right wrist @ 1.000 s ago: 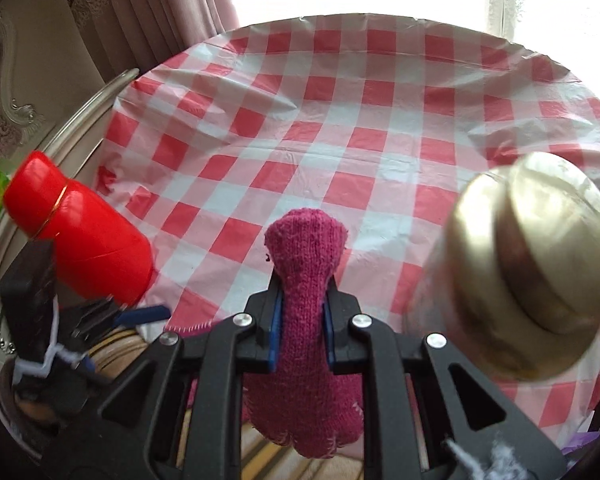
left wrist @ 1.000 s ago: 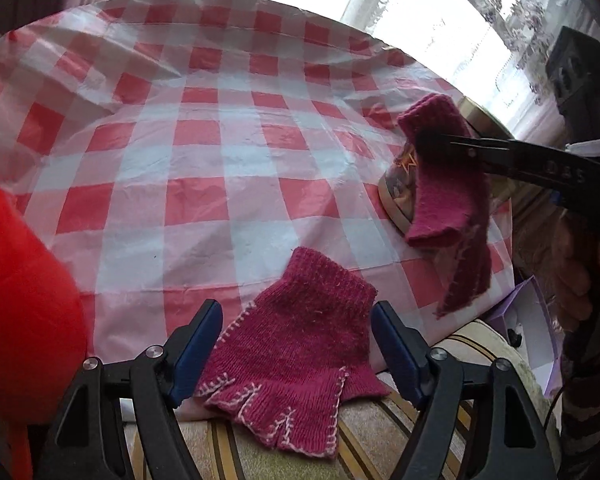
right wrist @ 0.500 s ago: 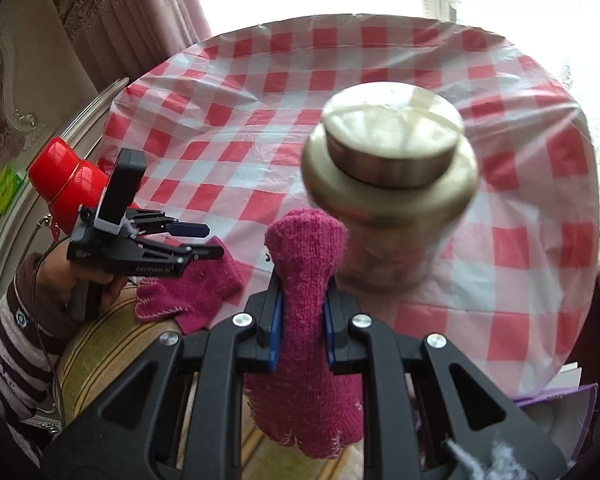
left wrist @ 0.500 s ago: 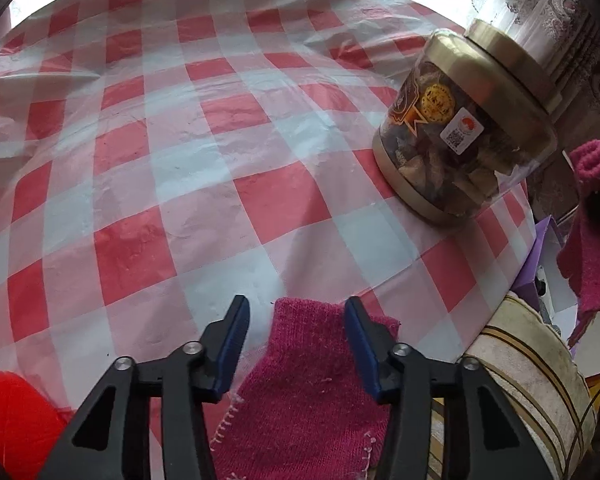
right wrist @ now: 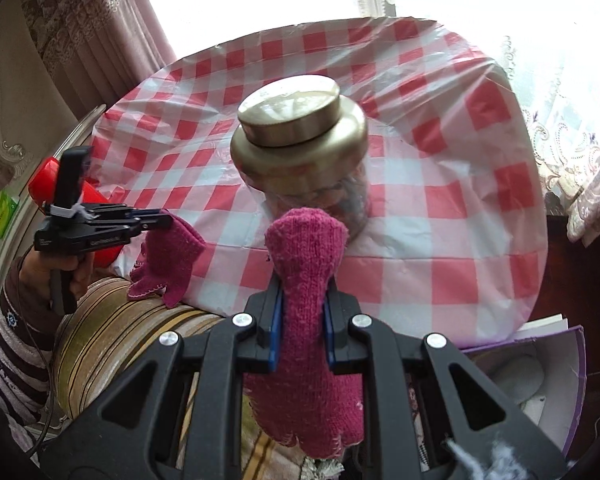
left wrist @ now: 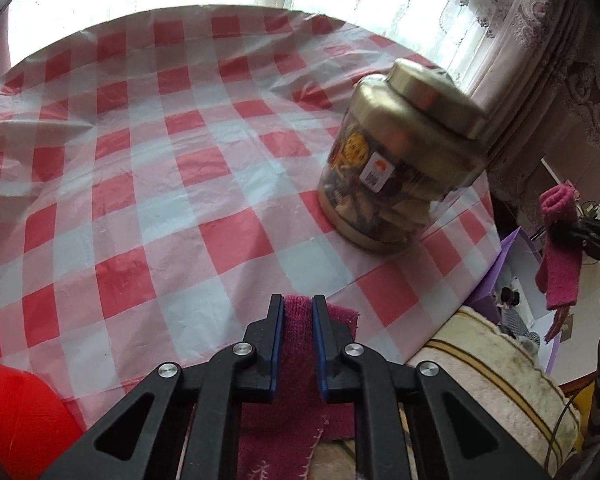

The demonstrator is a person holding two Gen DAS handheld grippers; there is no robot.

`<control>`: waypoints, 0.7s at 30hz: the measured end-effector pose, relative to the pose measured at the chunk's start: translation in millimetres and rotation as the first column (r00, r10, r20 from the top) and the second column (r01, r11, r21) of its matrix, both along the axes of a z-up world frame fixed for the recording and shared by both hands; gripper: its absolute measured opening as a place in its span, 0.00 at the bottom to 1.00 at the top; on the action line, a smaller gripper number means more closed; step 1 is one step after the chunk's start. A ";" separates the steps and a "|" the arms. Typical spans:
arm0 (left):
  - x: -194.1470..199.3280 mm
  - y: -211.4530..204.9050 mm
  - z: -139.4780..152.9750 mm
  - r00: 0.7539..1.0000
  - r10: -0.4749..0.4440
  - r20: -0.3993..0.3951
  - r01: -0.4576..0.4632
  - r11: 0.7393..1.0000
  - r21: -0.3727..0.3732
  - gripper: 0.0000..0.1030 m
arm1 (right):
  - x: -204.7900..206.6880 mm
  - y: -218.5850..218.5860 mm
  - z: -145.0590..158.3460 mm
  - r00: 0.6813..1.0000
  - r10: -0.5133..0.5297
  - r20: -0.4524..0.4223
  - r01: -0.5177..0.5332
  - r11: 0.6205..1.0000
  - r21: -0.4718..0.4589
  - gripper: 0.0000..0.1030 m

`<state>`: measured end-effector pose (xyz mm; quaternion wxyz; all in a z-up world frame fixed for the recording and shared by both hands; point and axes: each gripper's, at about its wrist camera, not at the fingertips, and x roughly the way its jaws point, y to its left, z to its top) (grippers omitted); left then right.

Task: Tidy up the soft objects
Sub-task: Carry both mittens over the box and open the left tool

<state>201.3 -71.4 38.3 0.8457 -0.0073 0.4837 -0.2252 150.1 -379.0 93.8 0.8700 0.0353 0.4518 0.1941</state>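
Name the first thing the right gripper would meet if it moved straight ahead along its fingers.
Probably the gold-lidded jar, which stands directly ahead of the right gripper and its clamped pink glove. Depth is unclear, though nothing else shows between them.

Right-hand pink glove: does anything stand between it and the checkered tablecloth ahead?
Yes. The gold-lidded jar stands on the tablecloth directly beyond the pink glove held by the right gripper. Cloth to either side of the jar looks open.
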 end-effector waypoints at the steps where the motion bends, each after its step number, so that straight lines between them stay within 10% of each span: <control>1: -3.6 -3.3 7.8 1.000 -0.001 0.016 0.001 1.000 -0.006 0.13 | -3.3 -4.7 1.3 1.000 -0.007 0.002 0.007 1.000 0.004 0.19; 21: -67.2 -150.9 102.8 0.984 -0.129 0.119 0.159 0.945 -0.288 0.13 | -98.2 -136.8 6.6 0.968 -0.248 0.039 0.247 0.969 0.027 0.19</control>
